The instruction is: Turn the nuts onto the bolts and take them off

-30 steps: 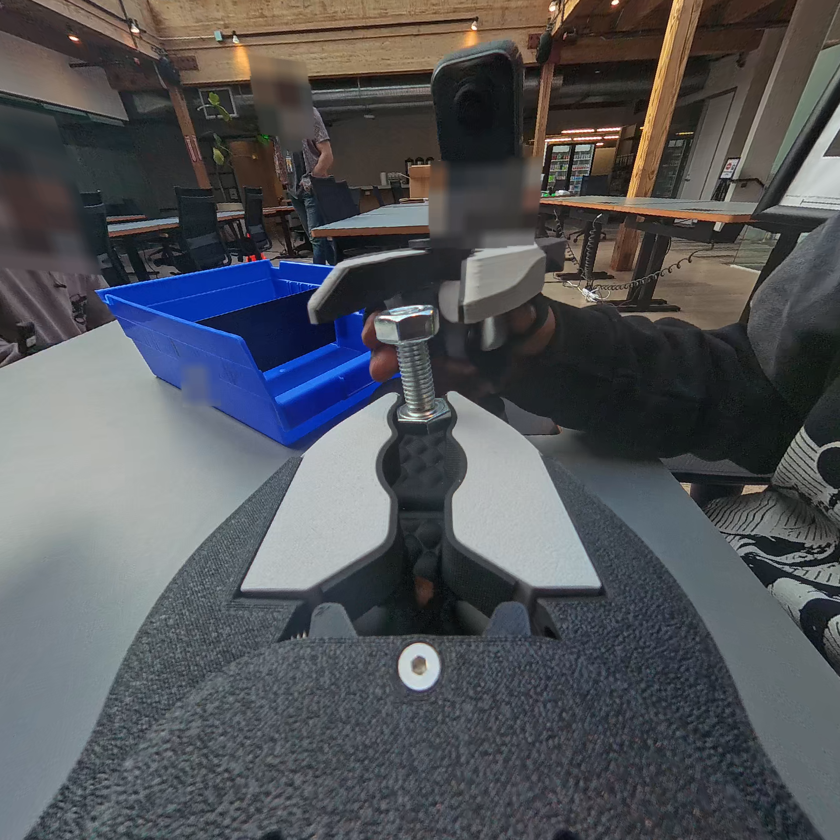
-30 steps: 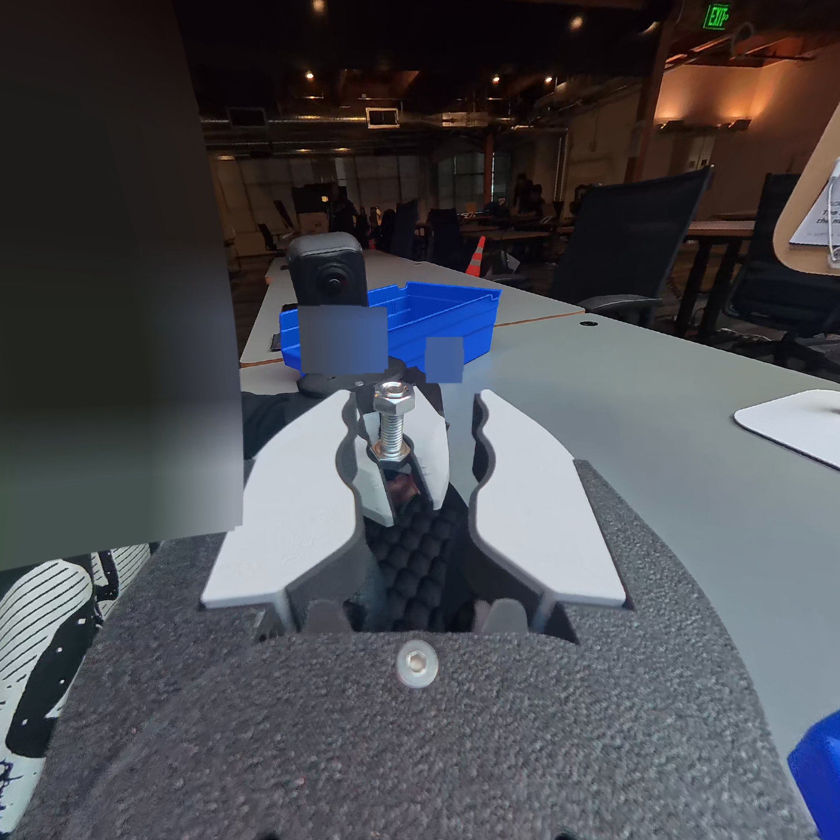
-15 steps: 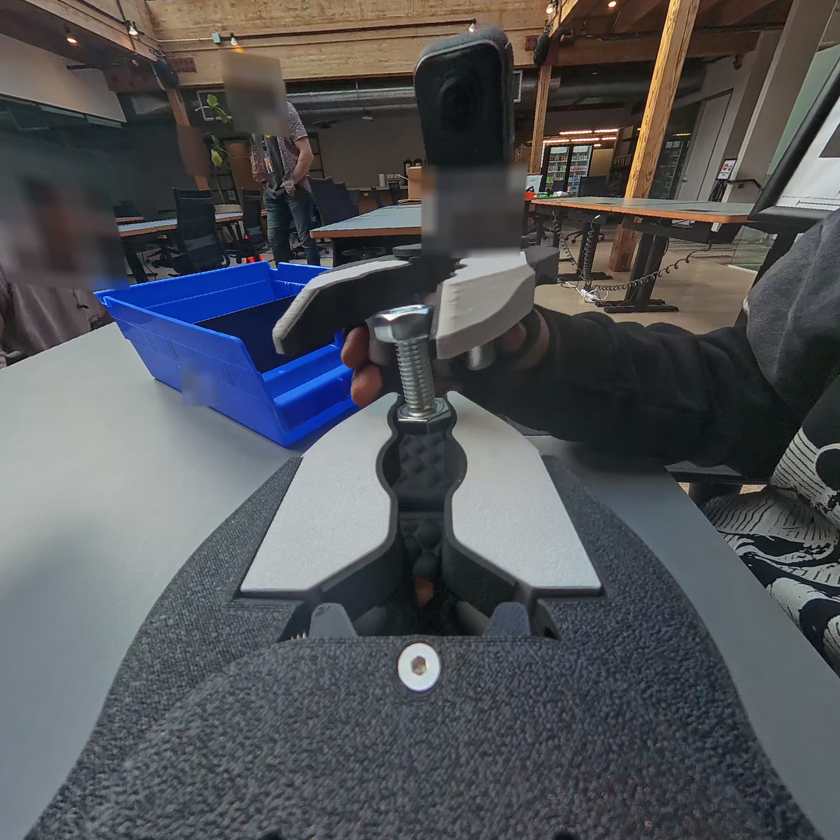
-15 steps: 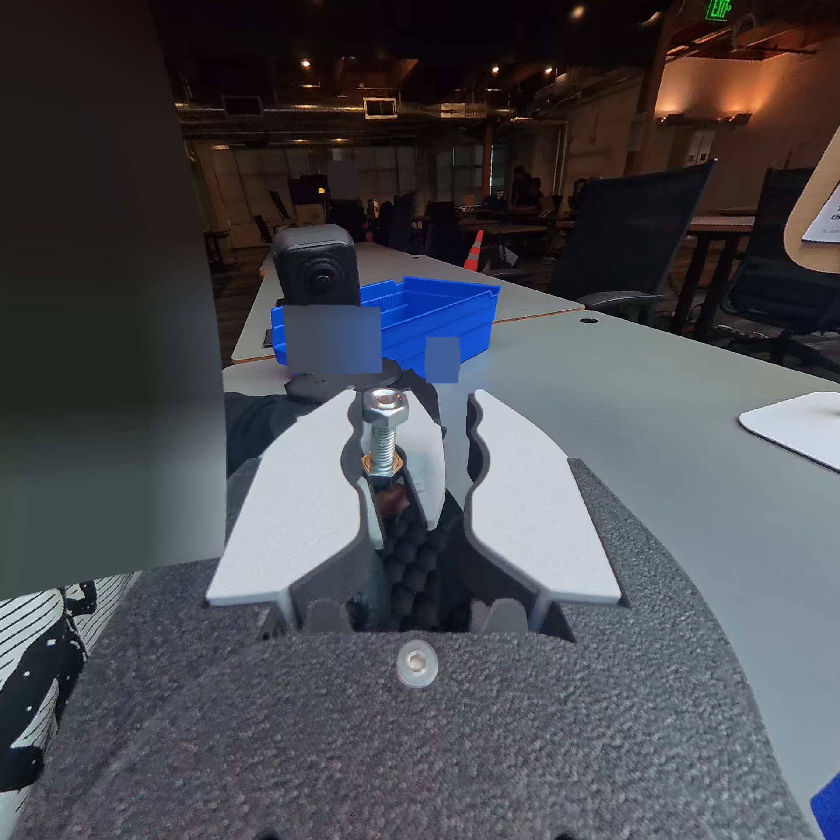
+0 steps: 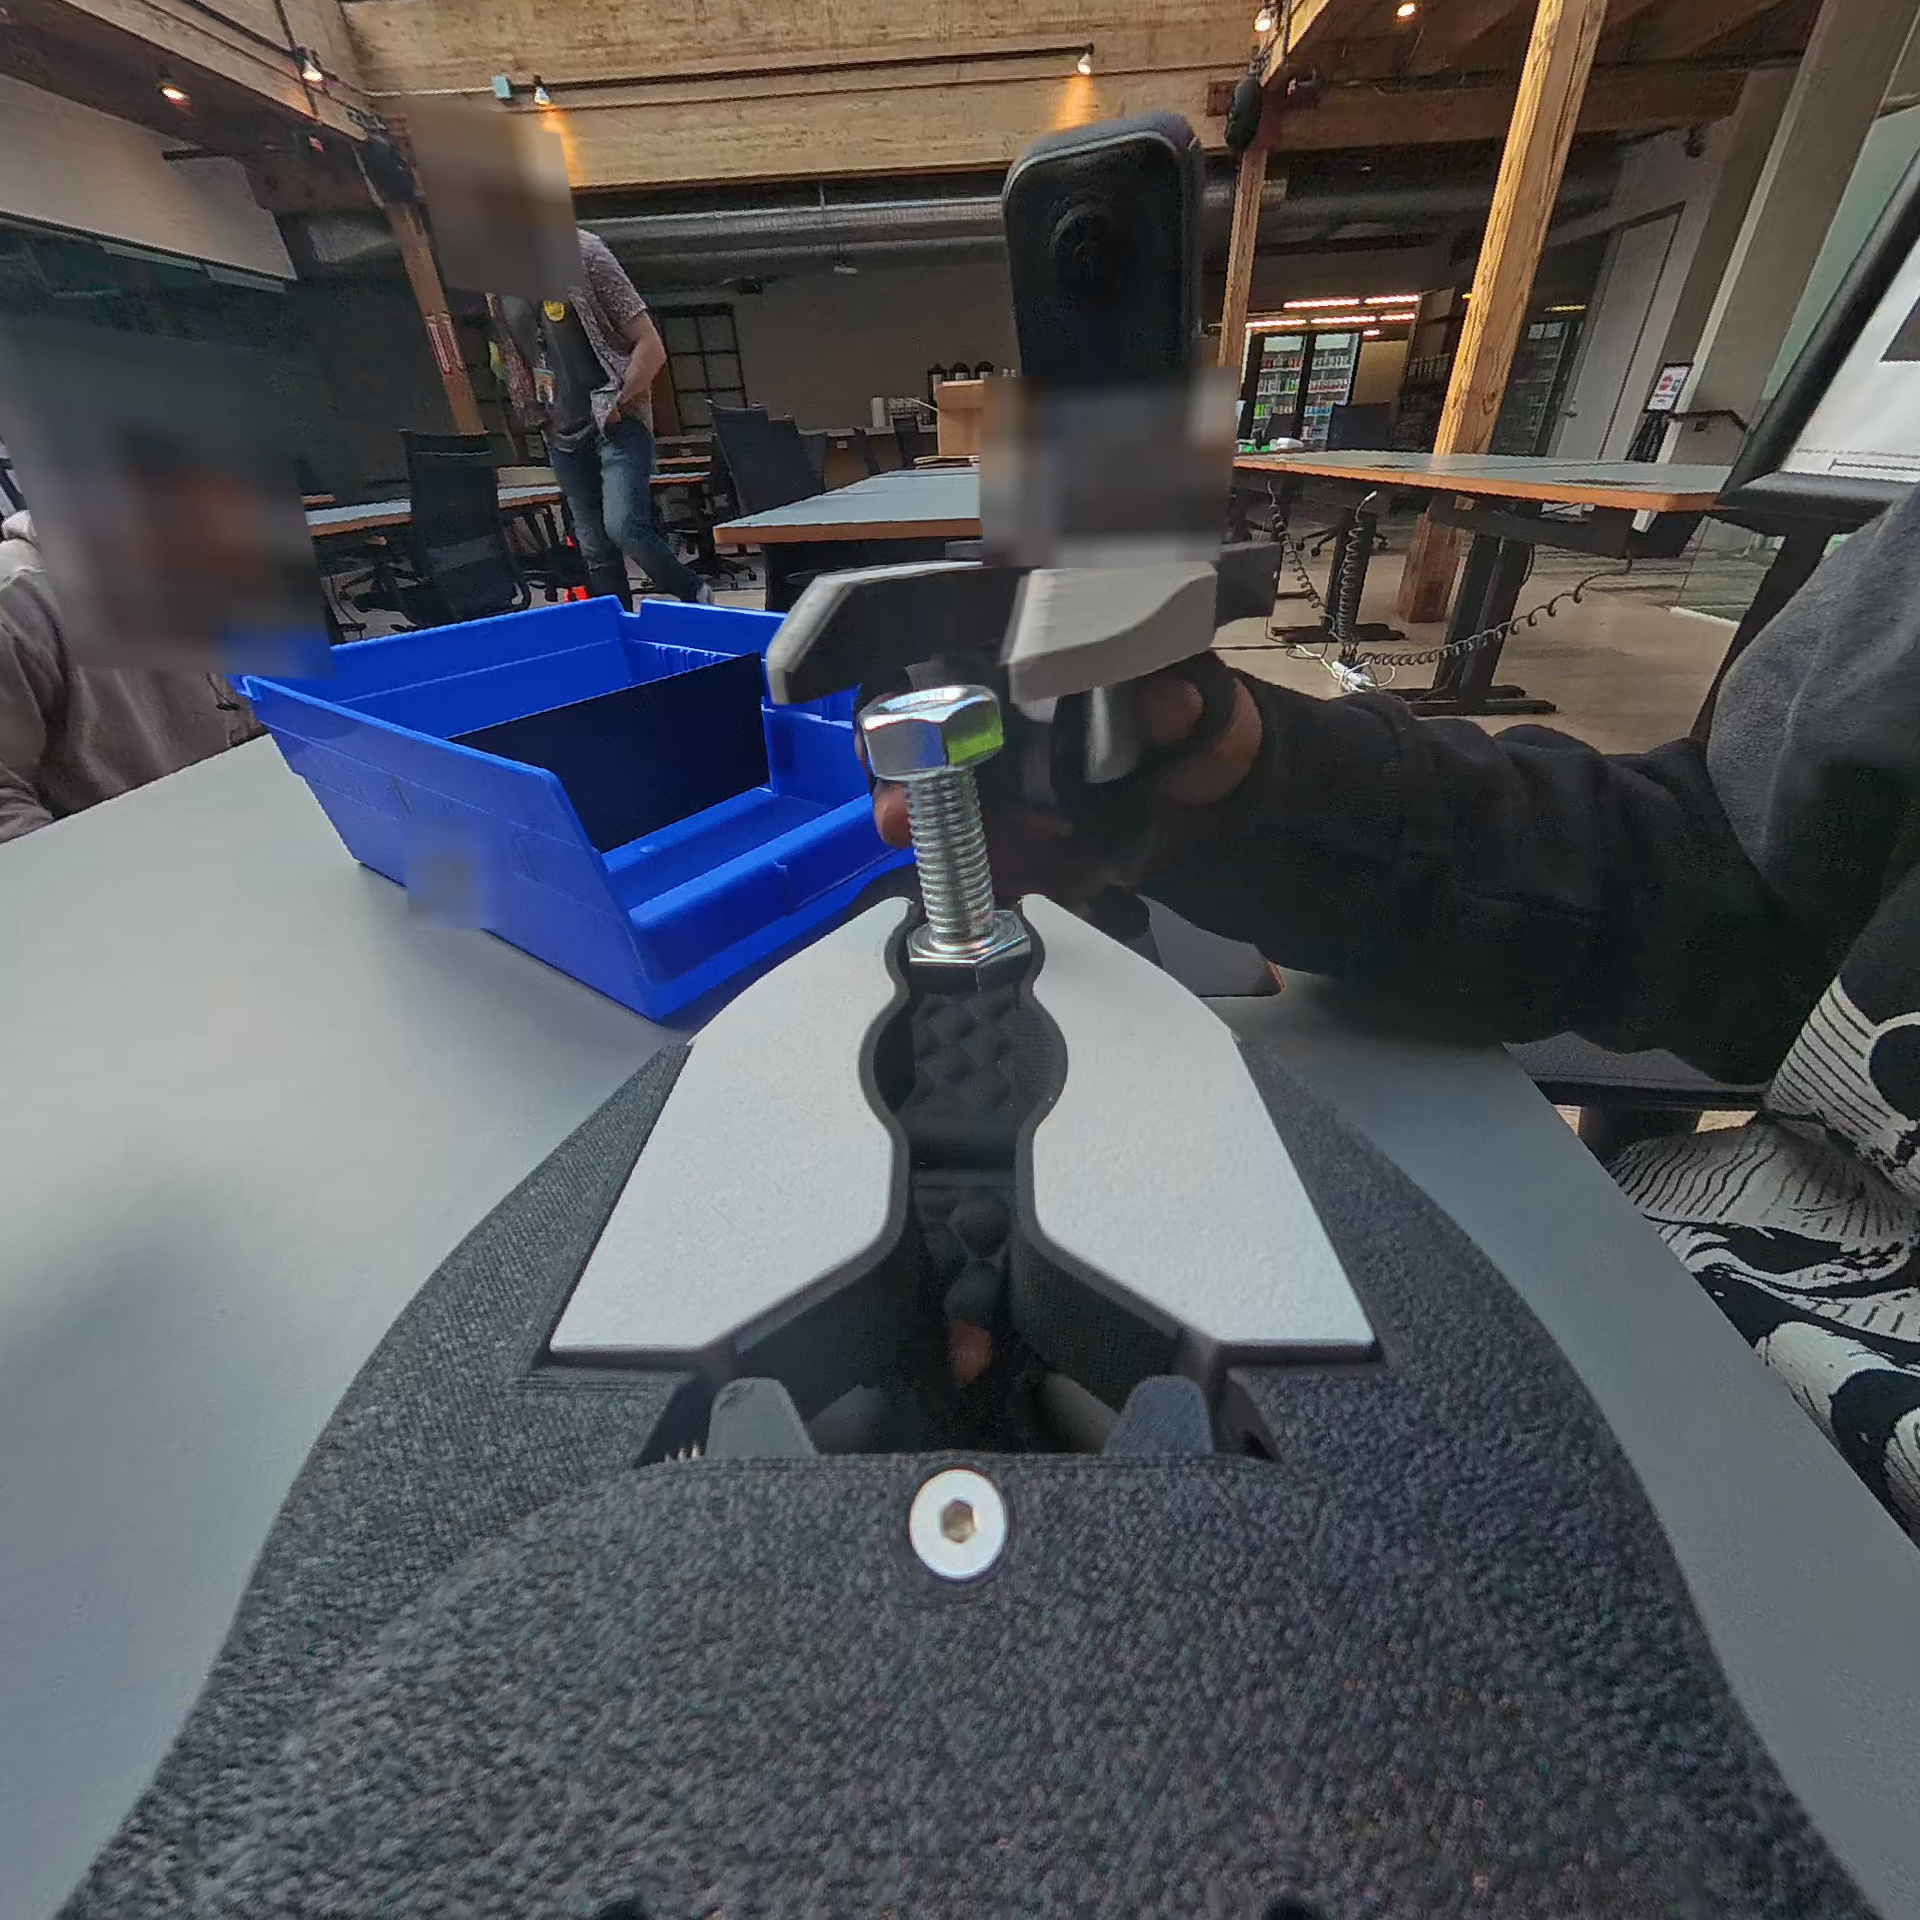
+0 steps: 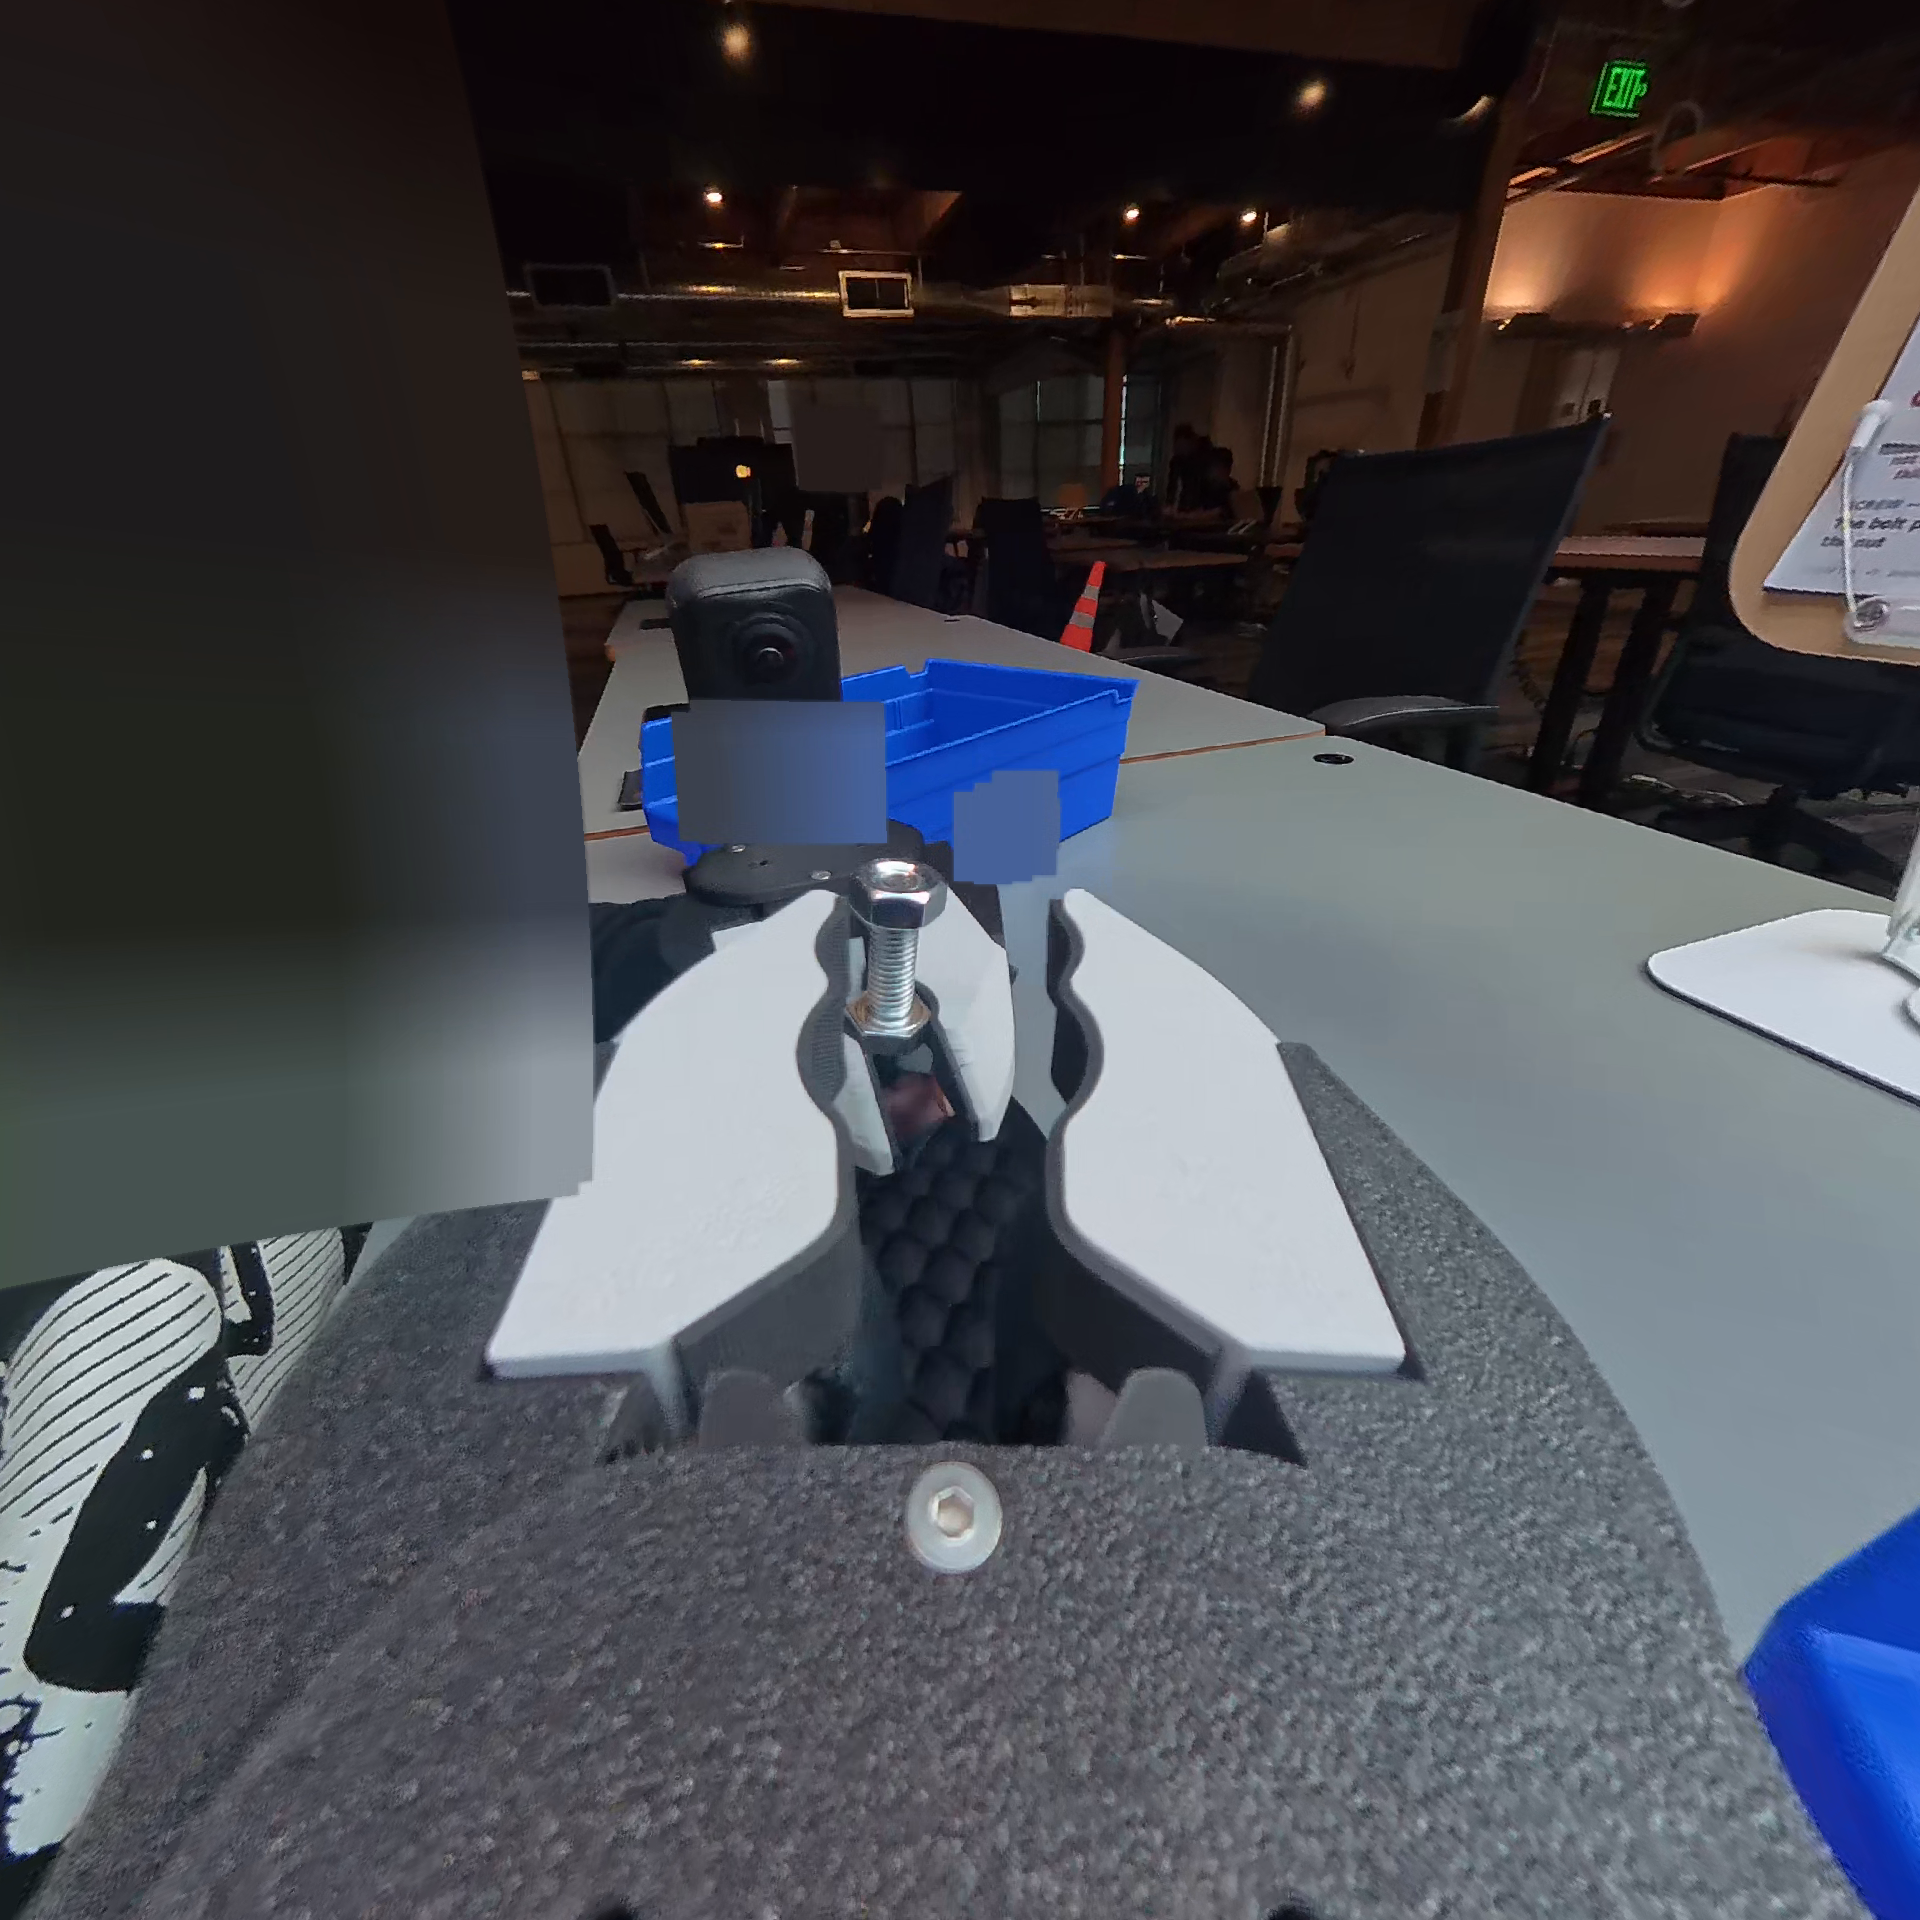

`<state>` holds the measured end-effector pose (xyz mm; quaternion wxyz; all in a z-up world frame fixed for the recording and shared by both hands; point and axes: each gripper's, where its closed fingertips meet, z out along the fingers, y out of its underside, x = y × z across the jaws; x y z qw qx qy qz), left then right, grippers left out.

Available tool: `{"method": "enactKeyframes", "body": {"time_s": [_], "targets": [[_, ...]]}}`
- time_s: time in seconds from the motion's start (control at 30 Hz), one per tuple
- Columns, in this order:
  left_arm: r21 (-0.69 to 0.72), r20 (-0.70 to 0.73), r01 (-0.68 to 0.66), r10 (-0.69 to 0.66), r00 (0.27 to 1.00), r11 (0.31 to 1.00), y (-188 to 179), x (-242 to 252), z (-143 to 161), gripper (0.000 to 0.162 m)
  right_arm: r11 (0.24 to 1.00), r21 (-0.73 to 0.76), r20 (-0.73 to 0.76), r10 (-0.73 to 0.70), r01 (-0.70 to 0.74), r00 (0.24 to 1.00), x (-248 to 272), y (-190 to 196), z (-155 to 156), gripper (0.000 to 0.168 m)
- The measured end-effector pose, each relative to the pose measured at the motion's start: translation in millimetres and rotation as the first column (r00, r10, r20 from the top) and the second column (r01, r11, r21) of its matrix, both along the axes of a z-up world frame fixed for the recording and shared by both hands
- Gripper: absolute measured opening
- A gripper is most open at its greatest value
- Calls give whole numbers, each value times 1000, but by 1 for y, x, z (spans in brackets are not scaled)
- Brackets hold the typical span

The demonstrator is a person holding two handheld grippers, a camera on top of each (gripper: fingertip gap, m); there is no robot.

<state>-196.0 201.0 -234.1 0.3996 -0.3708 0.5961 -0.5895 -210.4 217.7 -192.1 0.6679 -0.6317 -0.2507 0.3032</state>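
Left gripper [image 5: 966, 940] pinches the nut [image 5: 968, 948]; right gripper [image 6: 951, 966], spread, straddles the bolt [image 6: 896, 961].

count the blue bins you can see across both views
2: one blue bin on the grey table beyond the left gripper; a second bin's corner at the right view's edge.

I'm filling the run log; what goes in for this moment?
left claw: shut on nut | right claw: open around bolt
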Motion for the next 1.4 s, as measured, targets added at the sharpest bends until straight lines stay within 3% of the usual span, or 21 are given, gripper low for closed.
{"method": "enactKeyframes", "body": {"time_s": [0.1,0.27,0.63,0.8,1.03,1.4], "targets": [[4,-2,2,-2,1000,1000,-1,0,0,15,999,-19,3,26,-26,1000,-13,7,-2,49],[2,-1,3,-3,1000,1000,-1,0,0,15,999,-39,24,32,-31,999,-30,22,-6,52],[-4,1,4,-4,1000,1000,0,0,0,15,1000,-13,13,9,-9,1000,-9,8,-3,36],[-3,2,2,-2,1000,1000,0,0,0,15,1000,6,21,-19,19,1000,4,1,-3,14],[0,1,1,-1,1000,1000,-1,0,0,15,1000,-6,10,23,-23,1000,-11,5,0,45],[-2,3,4,-4,1000,1000,-1,0,0,15,1000,-28,5,14,-13,1000,-19,18,-2,43]]}}
